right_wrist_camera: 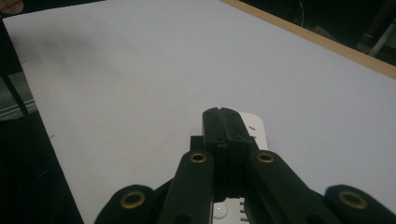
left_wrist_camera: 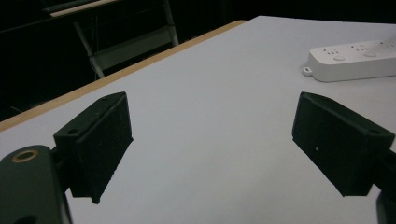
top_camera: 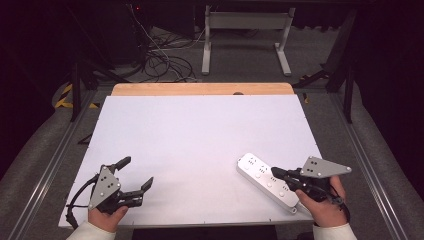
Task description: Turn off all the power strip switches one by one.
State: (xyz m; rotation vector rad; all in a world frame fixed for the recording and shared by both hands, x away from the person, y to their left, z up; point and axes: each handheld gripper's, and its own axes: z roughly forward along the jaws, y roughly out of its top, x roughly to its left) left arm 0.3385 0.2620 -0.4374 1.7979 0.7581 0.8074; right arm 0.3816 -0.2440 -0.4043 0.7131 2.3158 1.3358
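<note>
A white power strip point(top_camera: 265, 181) with several sockets lies at an angle on the white table top point(top_camera: 200, 135), near the front right corner. My right gripper point(top_camera: 275, 172) is shut with nothing between its jaws, and its tip sits over the middle of the strip. In the right gripper view the closed jaws point(right_wrist_camera: 220, 113) cover most of the power strip point(right_wrist_camera: 256, 127). My left gripper point(top_camera: 135, 173) rests near the front left corner, jaws wide open and empty. The left gripper view looks between the spread jaws point(left_wrist_camera: 212, 116) across bare table to the power strip point(left_wrist_camera: 355, 58) at the far right.
A wooden strip point(top_camera: 200, 89) runs along the table's far edge. Beyond it on the floor are a white table frame point(top_camera: 245, 35) and tangled cables point(top_camera: 160, 60). Metal rails point(top_camera: 50, 165) flank both sides of the table.
</note>
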